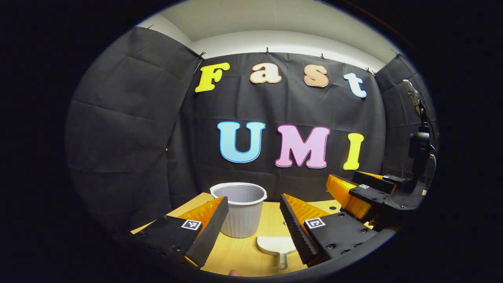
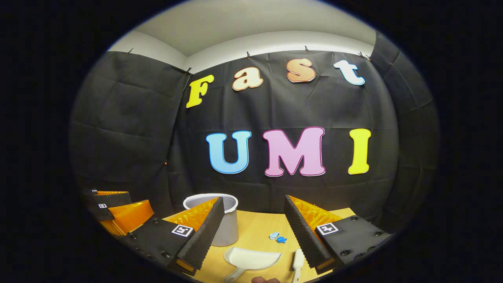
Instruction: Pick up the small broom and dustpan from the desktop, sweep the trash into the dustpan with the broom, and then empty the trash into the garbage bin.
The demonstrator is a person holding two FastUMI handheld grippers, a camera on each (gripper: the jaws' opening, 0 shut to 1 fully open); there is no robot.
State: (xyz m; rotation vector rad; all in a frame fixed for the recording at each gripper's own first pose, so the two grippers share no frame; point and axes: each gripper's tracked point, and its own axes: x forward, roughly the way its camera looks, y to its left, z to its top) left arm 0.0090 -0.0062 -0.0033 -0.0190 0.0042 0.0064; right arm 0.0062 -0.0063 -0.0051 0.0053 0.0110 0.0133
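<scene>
On the desk [image 2: 259, 232], the dustpan [image 2: 251, 259] lies before the bin [image 2: 228, 228], the broom [image 2: 297, 263] beside it, blue trash [image 2: 278, 237] just beyond. Both grippers [image 1: 253, 232] [image 2: 251, 232] hover with jaws spread, grasping nothing. Dustpan and broom look light, stiff, slick plastic; their handles seem the likeliest hold.
</scene>
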